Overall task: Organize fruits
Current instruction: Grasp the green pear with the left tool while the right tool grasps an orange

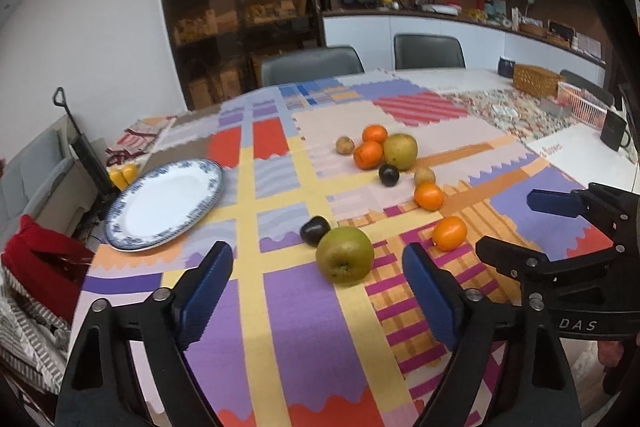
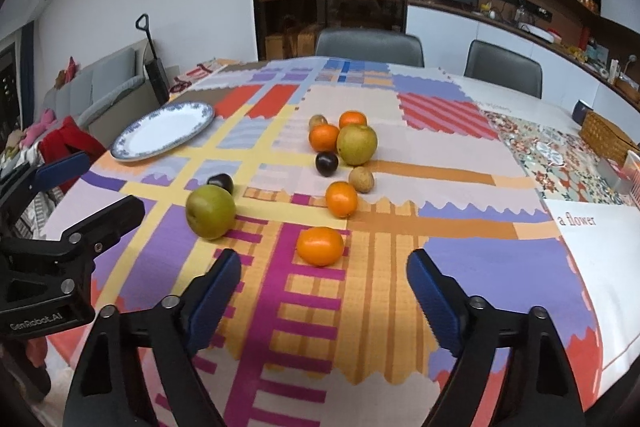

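Left hand-held gripper (image 1: 318, 293) and right hand-held gripper (image 2: 324, 295) are both hovering low over the patchwork-clothed tabletop (image 2: 400, 155), jaws spread wide, pinching nothing. A round green-brown pear (image 1: 345, 255) is sitting just ahead of the left one, touching a dark plum (image 1: 315, 230), while a small orange mandarin (image 2: 320, 246) is lying ahead of the right. More fruits are clustering mid-cloth around a second large pear (image 2: 357, 144), well apart from the blue-rimmed white plate (image 1: 140, 227) sitting at the left edge.

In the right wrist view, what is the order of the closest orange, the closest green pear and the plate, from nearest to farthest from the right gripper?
From the right gripper, whose jaws stand open:
1. The closest orange, just ahead, between the jaw tips.
2. The closest green pear, ahead to the left, with a dark plum behind it.
3. The plate, far left, near the table edge, nothing on it.
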### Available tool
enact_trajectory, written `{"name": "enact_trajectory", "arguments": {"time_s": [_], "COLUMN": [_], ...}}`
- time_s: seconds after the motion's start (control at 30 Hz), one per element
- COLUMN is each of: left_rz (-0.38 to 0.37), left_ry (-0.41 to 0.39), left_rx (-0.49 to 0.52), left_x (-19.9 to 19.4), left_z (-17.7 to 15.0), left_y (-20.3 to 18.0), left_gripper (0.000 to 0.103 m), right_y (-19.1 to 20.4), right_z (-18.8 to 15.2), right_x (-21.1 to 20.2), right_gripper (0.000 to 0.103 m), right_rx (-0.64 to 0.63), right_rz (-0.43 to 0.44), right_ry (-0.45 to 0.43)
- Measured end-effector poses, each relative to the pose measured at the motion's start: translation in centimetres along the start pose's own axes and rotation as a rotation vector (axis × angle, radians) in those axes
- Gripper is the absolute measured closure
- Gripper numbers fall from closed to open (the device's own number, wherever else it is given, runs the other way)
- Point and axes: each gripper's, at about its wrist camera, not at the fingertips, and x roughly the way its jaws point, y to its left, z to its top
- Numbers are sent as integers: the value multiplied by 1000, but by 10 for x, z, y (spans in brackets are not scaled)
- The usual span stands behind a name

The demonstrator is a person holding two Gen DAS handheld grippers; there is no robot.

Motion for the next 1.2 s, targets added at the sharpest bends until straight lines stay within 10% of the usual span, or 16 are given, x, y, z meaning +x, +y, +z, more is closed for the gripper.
{"name": "enact_trajectory", "arguments": {"time_s": [1.2], "left_rz": [-150], "left_ry": [259], "left_rx": [-48], "left_x": [97], "left_z": [-2], "left_y": [-1], "left_gripper": [54], "right_y": [-6], "right_z": [15], "right_x": [80], "right_gripper": [63], "right_rx": [-13], "right_rz": [88], "right_ry": [187]}}
